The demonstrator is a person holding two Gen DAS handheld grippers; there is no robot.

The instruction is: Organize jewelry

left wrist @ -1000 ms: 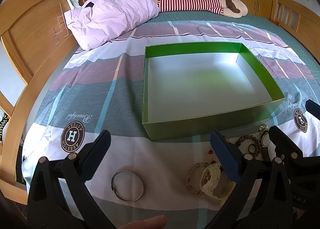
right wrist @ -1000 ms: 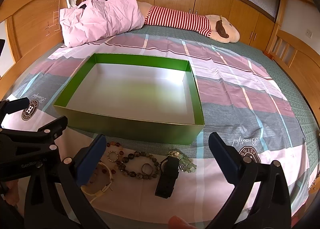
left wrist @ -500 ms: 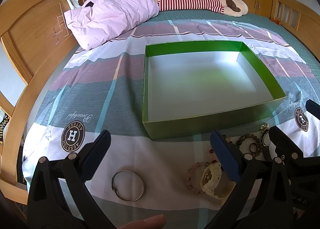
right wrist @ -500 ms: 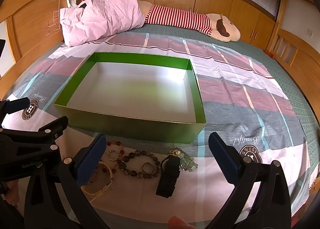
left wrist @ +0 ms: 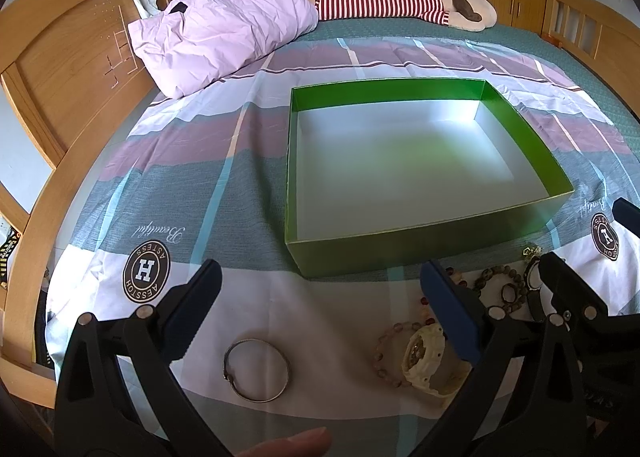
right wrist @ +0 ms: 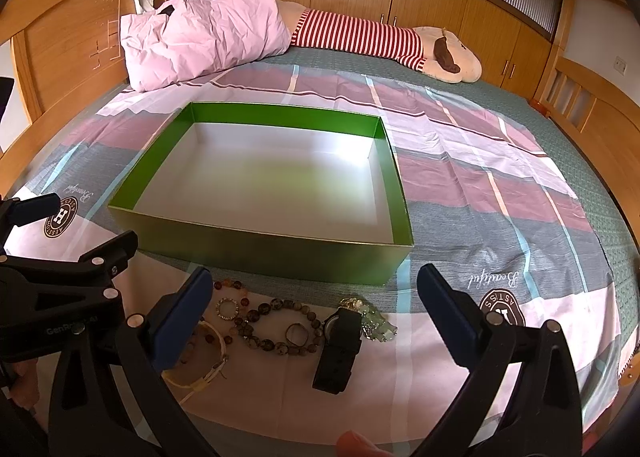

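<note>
Hovering wide open w/ nothing held, left gripper over silver bangle & right gripper over black watch + bead bracelets, all on the sheet just before the empty green box, so sorting looks unstarted.

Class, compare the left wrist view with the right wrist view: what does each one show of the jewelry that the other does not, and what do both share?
Only the left wrist view shows the silver bangle, lying alone on the bedsheet, and the face of the cream watch.

Only the right wrist view shows the black watch in full, the pale green crystal piece beside it, and the small beaded ring.

Both show the empty green box, the brown bead bracelet, the pink pillow, and both grippers open, holding nothing.
</note>
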